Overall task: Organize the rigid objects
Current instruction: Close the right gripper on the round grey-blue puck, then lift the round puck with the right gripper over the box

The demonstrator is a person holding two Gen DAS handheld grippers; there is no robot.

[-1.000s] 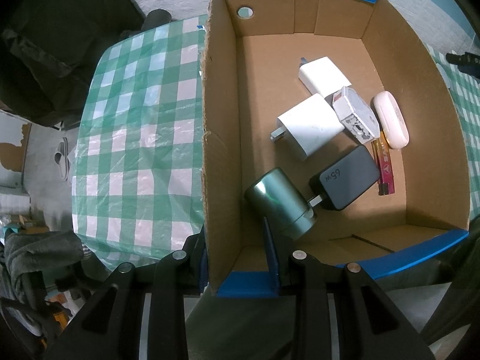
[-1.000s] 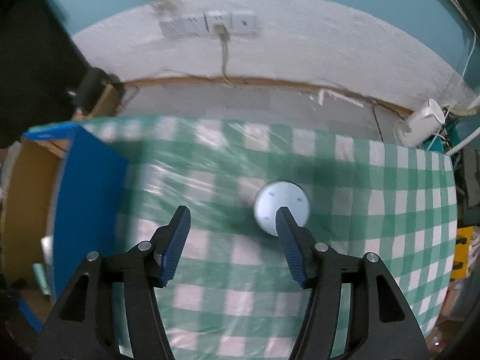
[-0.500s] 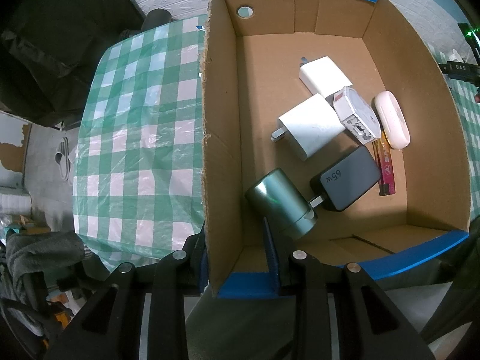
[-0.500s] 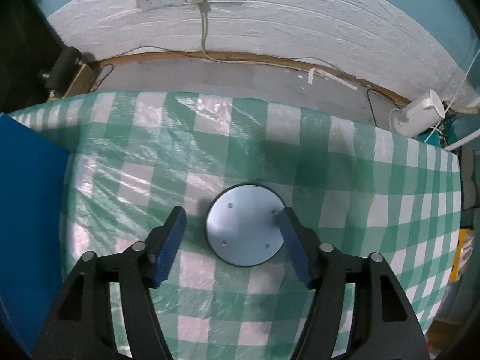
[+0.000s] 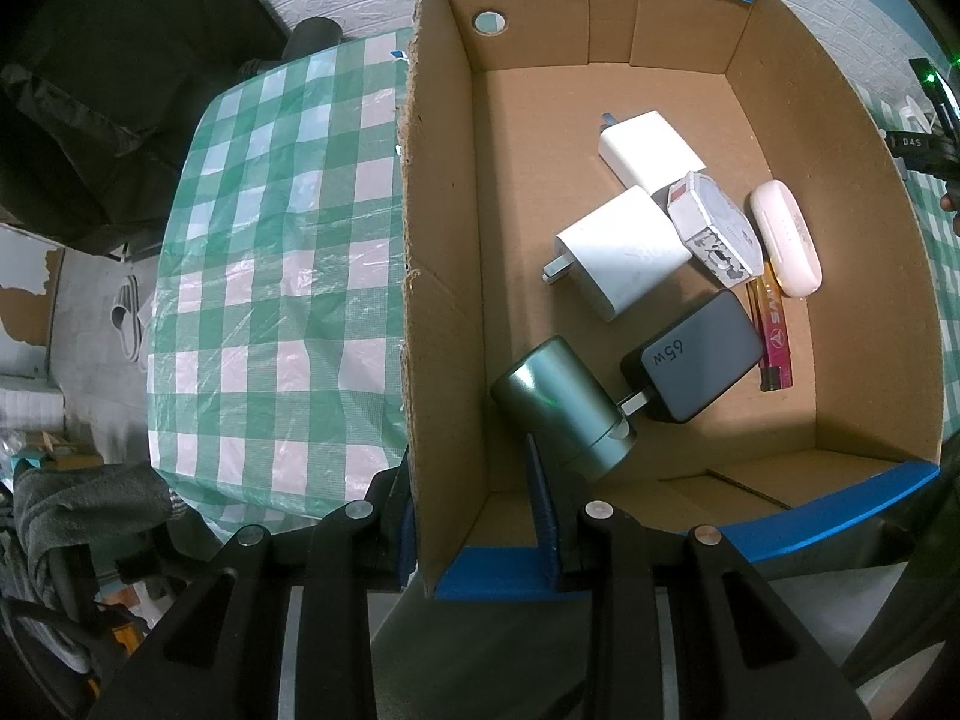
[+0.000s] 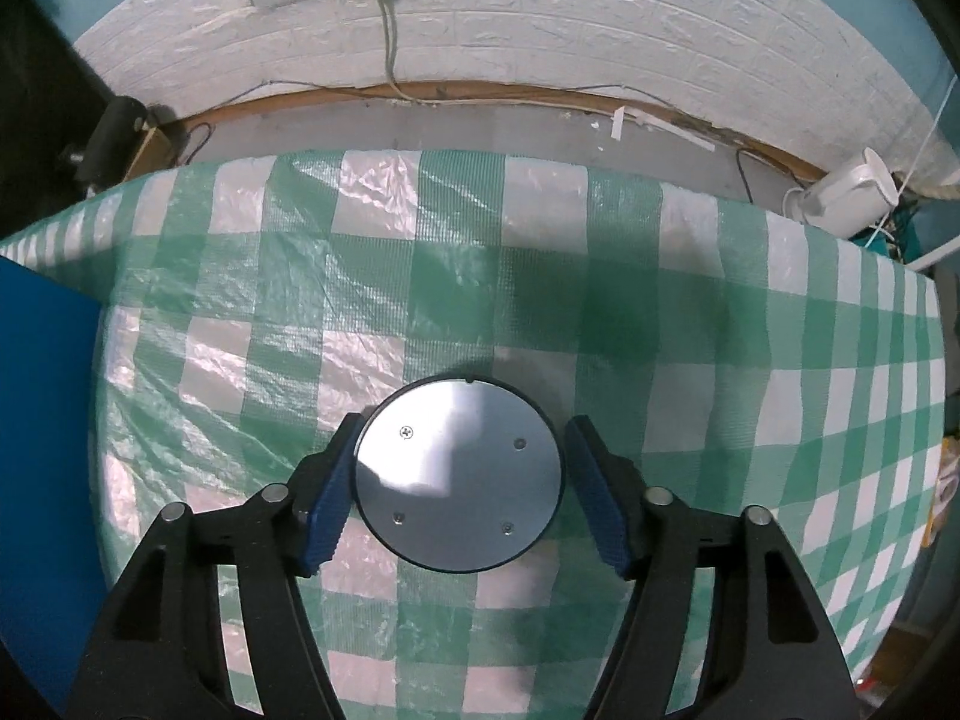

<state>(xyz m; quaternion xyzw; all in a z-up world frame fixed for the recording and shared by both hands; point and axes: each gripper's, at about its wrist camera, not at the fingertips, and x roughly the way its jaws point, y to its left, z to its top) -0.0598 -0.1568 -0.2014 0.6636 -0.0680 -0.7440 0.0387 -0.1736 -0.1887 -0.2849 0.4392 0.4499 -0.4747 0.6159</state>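
A green-and-white checked plastic tablecloth (image 6: 420, 276) covered the table below a white brick-patterned wall (image 6: 600, 18). The left gripper (image 5: 474, 516) pointed down, clamped on the open cardboard box's (image 5: 444, 300) near corner at six o'clock. The right gripper (image 6: 462, 495) pointed down with jaws closing around the round grey metal disc (image 6: 459, 474) on the cloth, its pads not clearly pressing.

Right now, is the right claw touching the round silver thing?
Apart. The right wrist view shows tablecloth between the disc and the right-hand pad; the left-hand pad looks nearly against it. The right claw is closing around it.
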